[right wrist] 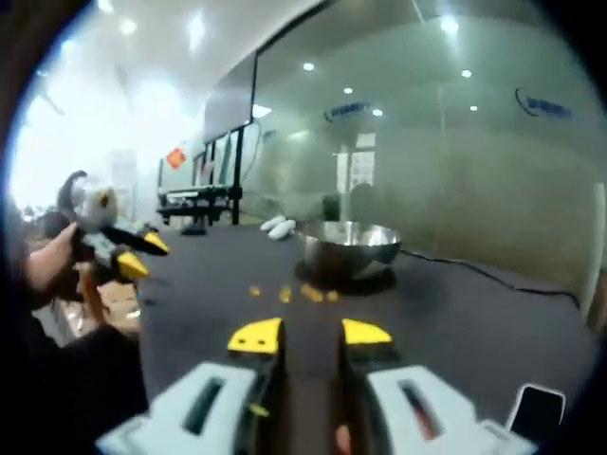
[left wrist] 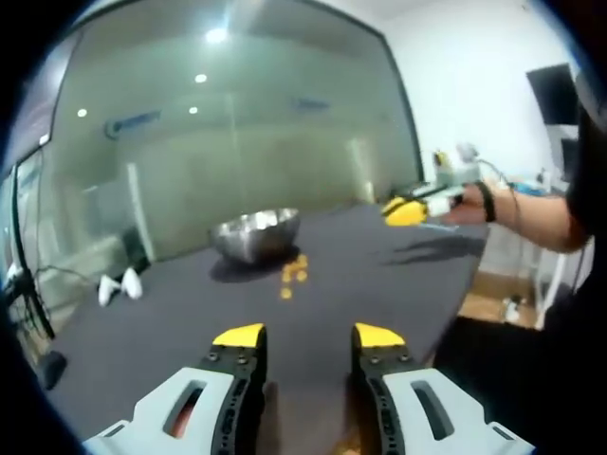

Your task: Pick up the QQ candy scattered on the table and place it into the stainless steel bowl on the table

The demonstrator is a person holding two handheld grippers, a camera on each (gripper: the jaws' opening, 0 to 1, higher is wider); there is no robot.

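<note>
Left gripper view: the left gripper point(left wrist: 308, 334) is seen with its jaws parted and nothing held between them, raised over the dark bench point(left wrist: 171, 322).
Candy from the left jaws: the QQ candy point(left wrist: 294, 272) is found straight ahead of the tips and well apart from them, as a small orange cluster scattered on the bench.
Bowl from the left jaws: the stainless steel bowl point(left wrist: 256, 234) is placed beyond the candy and slightly left of it, just beside the cluster.
Right gripper view: the right gripper point(right wrist: 310, 334) is shown with its jaws spread and empty.
Candy from the right jaws: the pieces are strung in a loose row lying across the line of the jaws, ahead of the tips, just short of the bowl.
Long axis: none can be told for any single piece; each is too small.
Nearer hand: neither is judged clearly closer; both grippers are held well back from the candy.
Coming move: a forward and downward reach is judged to be needed.
</note>
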